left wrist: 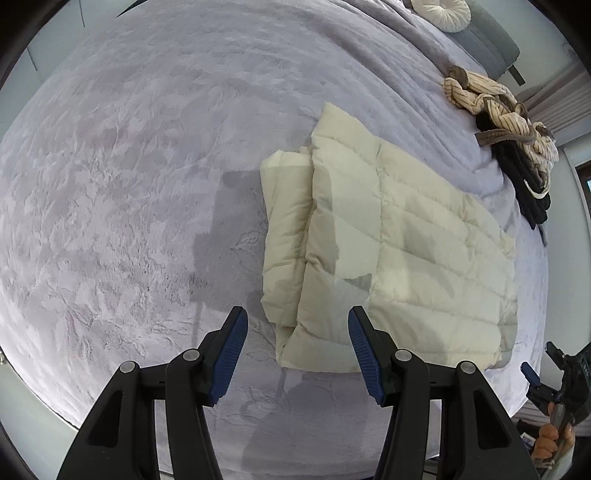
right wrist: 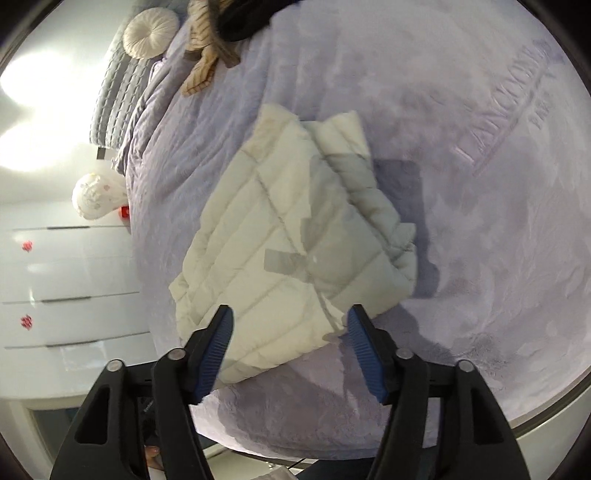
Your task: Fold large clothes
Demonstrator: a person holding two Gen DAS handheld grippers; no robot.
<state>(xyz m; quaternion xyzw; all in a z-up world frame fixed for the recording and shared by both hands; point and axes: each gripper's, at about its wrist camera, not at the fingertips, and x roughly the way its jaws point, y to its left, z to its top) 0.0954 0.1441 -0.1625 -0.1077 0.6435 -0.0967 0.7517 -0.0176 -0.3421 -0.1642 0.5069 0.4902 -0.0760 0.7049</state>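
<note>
A cream quilted puffer jacket (left wrist: 399,240) lies folded into a flat rectangle on a lavender plush blanket (left wrist: 129,184). It also shows in the right wrist view (right wrist: 288,236), with a folded sleeve along its right side. My left gripper (left wrist: 297,325) is open and empty, held above the jacket's near left corner. My right gripper (right wrist: 290,328) is open and empty, held above the jacket's near edge. The right gripper also shows at the lower right of the left wrist view (left wrist: 535,380).
A pile of striped beige and black clothes (left wrist: 513,125) lies at the bed's far right. A round white cushion (left wrist: 441,11) and a grey pillow (right wrist: 114,99) are at the head. A white drawer unit (right wrist: 70,295) stands beside the bed.
</note>
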